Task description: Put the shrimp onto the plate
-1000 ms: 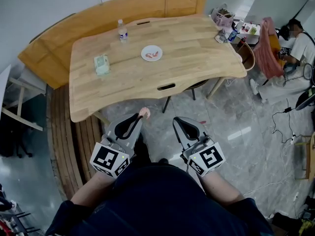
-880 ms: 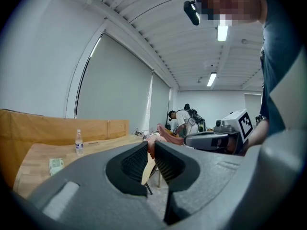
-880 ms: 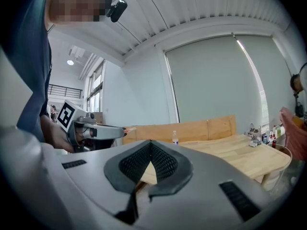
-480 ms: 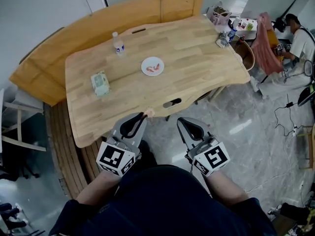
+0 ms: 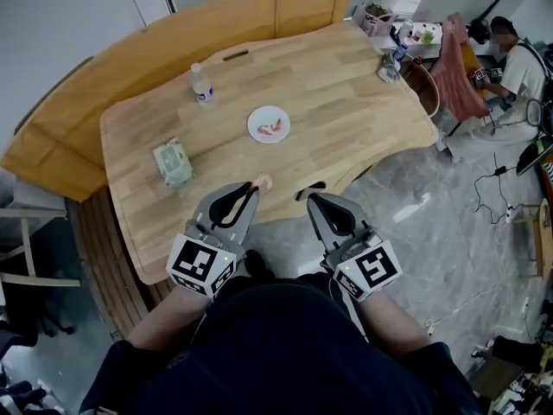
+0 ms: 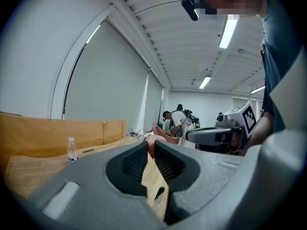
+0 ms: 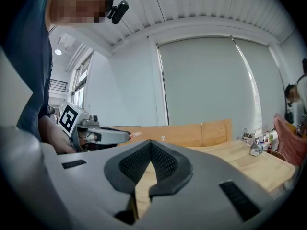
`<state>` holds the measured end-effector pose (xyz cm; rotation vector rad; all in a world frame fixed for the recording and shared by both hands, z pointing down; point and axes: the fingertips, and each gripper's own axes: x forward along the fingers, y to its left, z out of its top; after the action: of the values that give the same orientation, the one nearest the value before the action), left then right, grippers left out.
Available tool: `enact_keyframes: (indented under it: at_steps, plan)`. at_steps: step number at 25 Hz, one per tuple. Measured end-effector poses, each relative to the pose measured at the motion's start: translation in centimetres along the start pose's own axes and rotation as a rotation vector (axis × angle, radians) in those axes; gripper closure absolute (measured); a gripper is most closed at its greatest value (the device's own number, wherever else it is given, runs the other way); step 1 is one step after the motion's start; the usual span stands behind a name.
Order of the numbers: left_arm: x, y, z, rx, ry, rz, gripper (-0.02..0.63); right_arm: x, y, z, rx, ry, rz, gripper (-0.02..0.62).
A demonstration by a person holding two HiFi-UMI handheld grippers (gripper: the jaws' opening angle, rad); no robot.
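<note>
Fingers [image 5: 244,214] of the left gripper [image 5: 255,188] are closed on the shrimp [image 5: 262,181], which is pinched at their very tips so that its pink end pokes out just past them; the left gripper view shows the same thin pinch, with the shrimp [image 6: 151,143] wedged between the two ribbed pads. Such a hold at the tips probably keeps the soft piece free to drop cleanly once the fingers part. On the right gripper [image 5: 313,199] the fingers meet with nothing between them, and the right gripper view confirms it is empty; it rides alongside the left one, idle. Both grippers sit at the near edge of the bench [image 5: 346,102], the shrimp just over that edge. Ahead of the left fingers and well apart from them lies the plate [image 5: 256,116], already carrying what looks like another shrimp [image 5: 273,127], though it is too small to be sure. Farther ahead and to the left of the fingers stands a bottle [image 5: 201,86]; a packet [image 5: 173,163] lies nearer, off to their left. The carry to the plate is not yet done.
</note>
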<state>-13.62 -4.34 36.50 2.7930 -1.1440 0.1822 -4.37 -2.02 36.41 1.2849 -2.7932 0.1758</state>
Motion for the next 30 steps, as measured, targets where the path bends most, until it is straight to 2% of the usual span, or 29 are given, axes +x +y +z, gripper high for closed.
enact_keyframes:
  at_steps: [7,15,22,30]
  plan:
    - [1.7,2.4,0.0,-0.013,0.006,-0.005,0.557,2.3,-1.5,0.0,0.006,0.015,-0.008,0.584]
    - [5.7,3.5,-0.9,-0.024,0.022,0.034,0.557,3.7,-5.3,-0.2,0.017,0.022,0.037,0.586]
    - [9.9,4.8,-2.2,-0.03,0.06,0.062,0.557,4.5,-9.1,-0.6,0.036,0.04,0.068,0.586]
    - [14.6,8.1,-4.9,-0.03,0.11,0.105,0.557,6.4,-12.0,-1.3,0.051,0.05,0.106,0.586]
